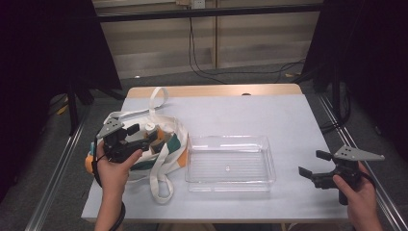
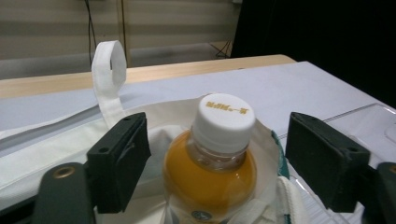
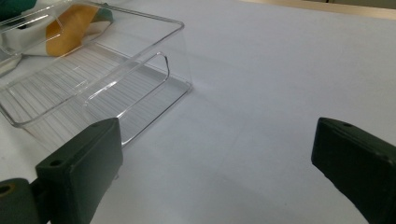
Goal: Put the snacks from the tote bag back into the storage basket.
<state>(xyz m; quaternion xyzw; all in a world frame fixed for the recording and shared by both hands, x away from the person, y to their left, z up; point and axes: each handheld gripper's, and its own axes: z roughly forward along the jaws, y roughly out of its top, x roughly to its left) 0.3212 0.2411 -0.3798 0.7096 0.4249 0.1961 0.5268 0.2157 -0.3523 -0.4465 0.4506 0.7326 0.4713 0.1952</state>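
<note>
From the high view, the left tool [image 1: 129, 136] sits over a cream cloth bag [image 1: 169, 126] at the left side of the pale tabletop [image 1: 250, 110]. From there only a small white cap [image 1: 150, 126] can be seen among the folds of the bag, just in front of the tool. The left gripper view makes this clear: the cap belongs to a bottle [image 2: 210, 175] that stands upright in the mouth of the bag. Its body is clear plastic filled with orange liquid, and the white cap [image 2: 224, 122] has small gold letters on top, too blurred to read. The two black jaws of the left tool [image 2: 217, 161] stand spread, one on each side of the bottle's neck, with a gap to each pad, so they do not press it. A white strap [image 2: 108, 70] of the bag curls up behind the left jaw.

The high view shows a clear plastic tray [image 1: 230, 162] in the middle of the tabletop, just beside the bag, and the right tool [image 1: 310, 164] well apart from it at the right edge. In the right gripper view the right tool [image 3: 212, 168] is spread wide over bare tabletop [image 3: 280, 70], with nothing between its jaws, and one corner of the tray [image 3: 140, 60] lies near it, with some orange and green of the bag [image 3: 70, 28] seen through its wall.
</note>
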